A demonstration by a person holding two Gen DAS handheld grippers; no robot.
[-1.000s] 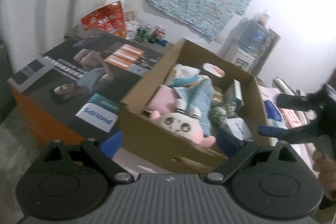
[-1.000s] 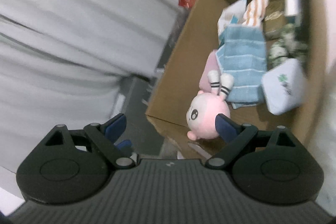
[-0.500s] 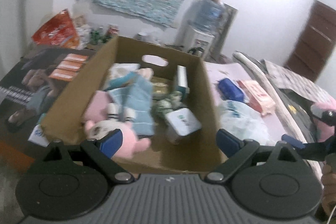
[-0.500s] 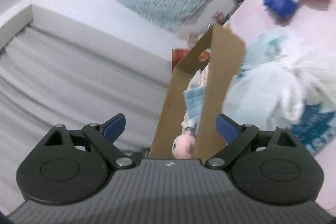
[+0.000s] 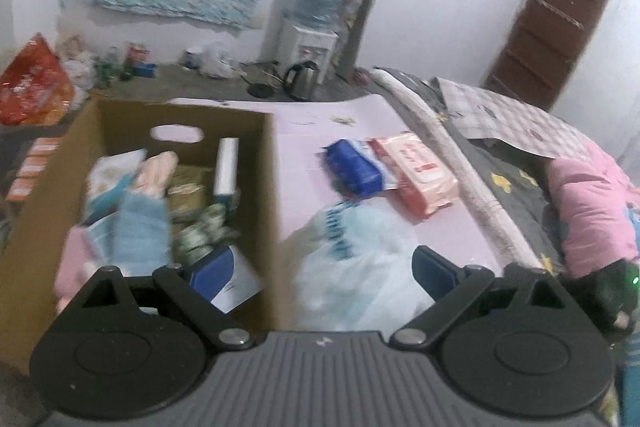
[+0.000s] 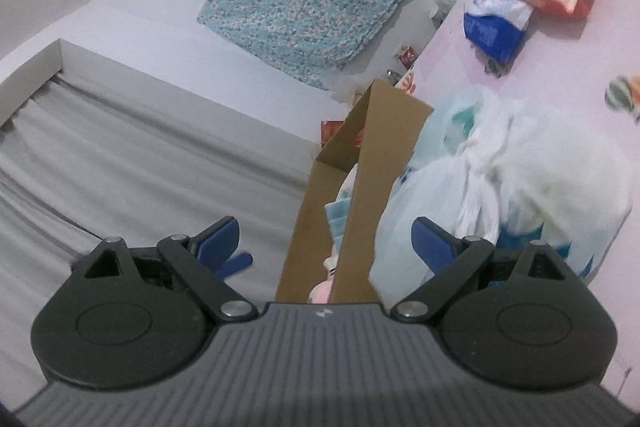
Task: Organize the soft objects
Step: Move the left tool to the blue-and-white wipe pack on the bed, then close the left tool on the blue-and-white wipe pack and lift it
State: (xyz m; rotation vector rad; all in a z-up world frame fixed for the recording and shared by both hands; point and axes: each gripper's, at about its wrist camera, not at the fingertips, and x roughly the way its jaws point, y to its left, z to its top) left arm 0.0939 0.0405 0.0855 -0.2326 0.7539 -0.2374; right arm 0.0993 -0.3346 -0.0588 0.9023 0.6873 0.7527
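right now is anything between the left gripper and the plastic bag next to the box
Nothing visible. The open left gripper points straight at the white plastic bag beside the cardboard box. The box wall stands just left of that path.

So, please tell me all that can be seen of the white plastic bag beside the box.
The plastic bag is thin, translucent white with blue print, crumpled and bulging, knotted at the top. It lies on the pink surface, pressed against the cardboard box wall, near both open grippers. Its contents are not clear.
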